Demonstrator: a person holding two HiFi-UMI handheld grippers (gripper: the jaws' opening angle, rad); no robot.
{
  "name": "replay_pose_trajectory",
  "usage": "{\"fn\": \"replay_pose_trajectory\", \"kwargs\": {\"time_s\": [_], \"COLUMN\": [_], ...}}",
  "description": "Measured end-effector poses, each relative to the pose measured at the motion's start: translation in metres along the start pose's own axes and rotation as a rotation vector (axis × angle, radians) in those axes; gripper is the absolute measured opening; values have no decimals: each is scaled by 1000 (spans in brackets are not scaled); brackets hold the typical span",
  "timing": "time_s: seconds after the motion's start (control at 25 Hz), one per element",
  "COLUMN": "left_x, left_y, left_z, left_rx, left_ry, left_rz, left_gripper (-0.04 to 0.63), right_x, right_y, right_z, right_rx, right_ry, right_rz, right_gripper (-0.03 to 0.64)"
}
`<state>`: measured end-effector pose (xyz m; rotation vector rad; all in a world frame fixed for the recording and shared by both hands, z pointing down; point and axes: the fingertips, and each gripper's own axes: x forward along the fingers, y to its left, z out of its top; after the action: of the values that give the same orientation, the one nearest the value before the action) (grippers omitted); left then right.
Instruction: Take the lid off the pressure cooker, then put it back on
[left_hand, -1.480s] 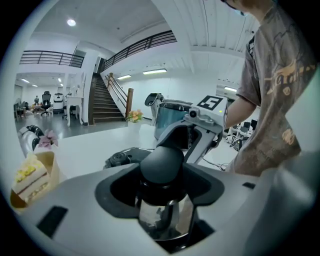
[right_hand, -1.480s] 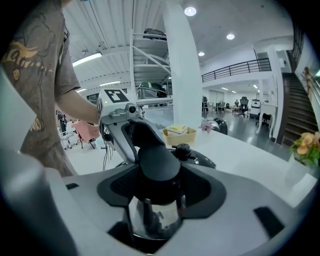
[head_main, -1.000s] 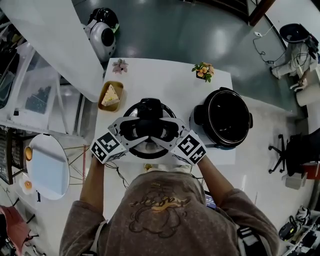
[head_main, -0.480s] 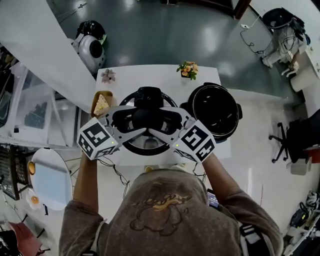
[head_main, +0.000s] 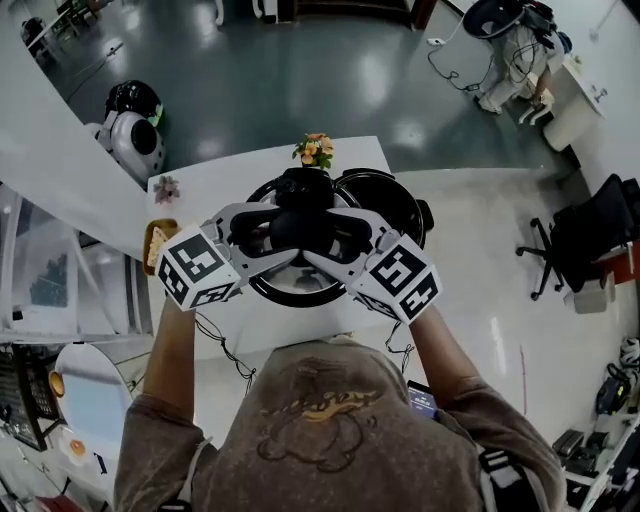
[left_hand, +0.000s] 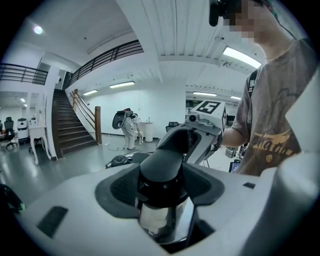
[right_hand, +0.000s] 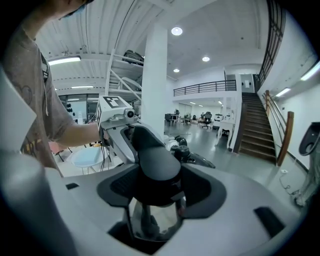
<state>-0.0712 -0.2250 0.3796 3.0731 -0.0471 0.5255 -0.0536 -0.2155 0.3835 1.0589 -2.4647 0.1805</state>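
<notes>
The left tongs (head_main: 268, 232) and right tongs (head_main: 336, 236) both clench the black knob (head_main: 299, 227) of the lid (head_main: 292, 289), likely the surest hold on something so heavy, rigid and slippery.

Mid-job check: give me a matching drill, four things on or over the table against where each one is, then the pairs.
Things:
1 lid
2 pot
3 orange flowers
4 cake

Places:
A far edge of the table
B table's left edge
C gripped by left claw and right claw
D open, right of the lid

Pairs: 1-C, 2-D, 3-A, 4-B
</notes>
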Motion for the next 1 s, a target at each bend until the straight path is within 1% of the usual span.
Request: {"fn": "replay_pose_trajectory", "kwargs": {"time_s": [0.24, 0.52, 0.8, 1.0], "left_x": [54, 108, 141, 152], "left_y": [-5, -12, -14, -12], "left_z": [22, 33, 34, 29], "left_rx": [34, 59, 69, 86], "left_ry": [2, 22, 47, 66], "left_rz": [-83, -166, -210, -207], "left_gripper": [268, 268, 269, 269], "right_x": [-38, -72, -88, -89], "right_y": [-38, -71, -91, -98], "right_z": [-19, -45, -65, -78], "right_rx": [33, 76, 106, 123], "right_ry": [11, 24, 31, 45], "right_rz": [-86, -168, -212, -217], "right_gripper": [261, 261, 259, 261]}}
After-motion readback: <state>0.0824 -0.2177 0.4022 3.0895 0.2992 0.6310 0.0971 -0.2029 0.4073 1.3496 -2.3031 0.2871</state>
